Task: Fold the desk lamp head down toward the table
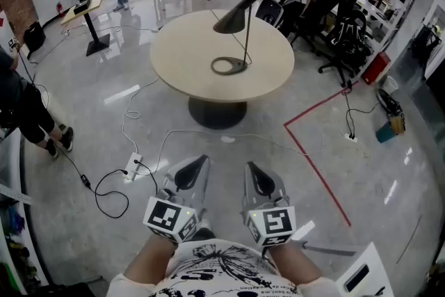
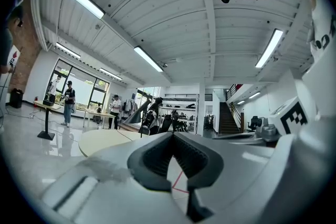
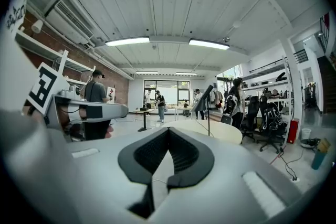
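Note:
A black desk lamp stands on a round beige table [image 1: 188,59] well ahead of me. Its ring base [image 1: 229,66] lies flat, a thin stem rises from it, and the cone head [image 1: 236,14] is raised and angled. Both grippers are held low near my body, far short of the table. The left gripper [image 1: 201,161] and the right gripper [image 1: 251,167] have jaws meeting at the tips, with nothing held. The left gripper view shows the left gripper [image 2: 172,135], the lamp [image 2: 139,113] and the table [image 2: 100,140]. In the right gripper view, beyond the right gripper [image 3: 168,129], is the lamp [image 3: 203,98].
Grey floor lies between me and the table, with a white power strip [image 1: 132,166] and loose cables at the left. A red tape line [image 1: 313,165] runs at the right. Black office chairs [image 1: 341,35] crowd the far right. A person [image 1: 24,111] stands at the left.

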Action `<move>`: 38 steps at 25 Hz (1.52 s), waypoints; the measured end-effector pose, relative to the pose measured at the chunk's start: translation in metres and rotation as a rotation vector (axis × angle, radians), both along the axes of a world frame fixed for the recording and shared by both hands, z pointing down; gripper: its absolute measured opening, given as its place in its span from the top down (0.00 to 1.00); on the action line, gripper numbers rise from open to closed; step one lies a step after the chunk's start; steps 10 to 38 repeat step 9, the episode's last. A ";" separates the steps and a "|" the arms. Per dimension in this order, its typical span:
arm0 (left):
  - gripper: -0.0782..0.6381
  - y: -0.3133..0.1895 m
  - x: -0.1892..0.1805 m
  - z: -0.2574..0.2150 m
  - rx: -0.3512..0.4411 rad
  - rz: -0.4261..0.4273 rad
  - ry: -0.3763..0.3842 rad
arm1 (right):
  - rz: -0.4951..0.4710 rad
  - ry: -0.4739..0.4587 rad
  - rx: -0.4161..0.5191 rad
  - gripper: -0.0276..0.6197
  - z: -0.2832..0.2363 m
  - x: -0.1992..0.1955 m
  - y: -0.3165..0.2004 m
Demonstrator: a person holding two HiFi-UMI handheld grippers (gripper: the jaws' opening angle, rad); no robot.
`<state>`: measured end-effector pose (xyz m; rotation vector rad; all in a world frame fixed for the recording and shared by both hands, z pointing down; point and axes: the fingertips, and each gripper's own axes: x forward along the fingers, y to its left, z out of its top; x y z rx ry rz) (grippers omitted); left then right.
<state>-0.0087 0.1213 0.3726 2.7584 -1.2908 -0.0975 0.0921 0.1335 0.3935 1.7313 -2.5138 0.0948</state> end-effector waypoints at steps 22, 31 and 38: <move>0.89 -0.011 -0.007 -0.002 0.000 -0.021 0.004 | -0.006 0.002 -0.001 0.95 -0.002 -0.004 -0.008; 0.89 -0.011 -0.007 -0.002 0.000 -0.021 0.004 | -0.006 0.002 -0.001 0.95 -0.002 -0.004 -0.008; 0.89 -0.011 -0.007 -0.002 0.000 -0.021 0.004 | -0.006 0.002 -0.001 0.95 -0.002 -0.004 -0.008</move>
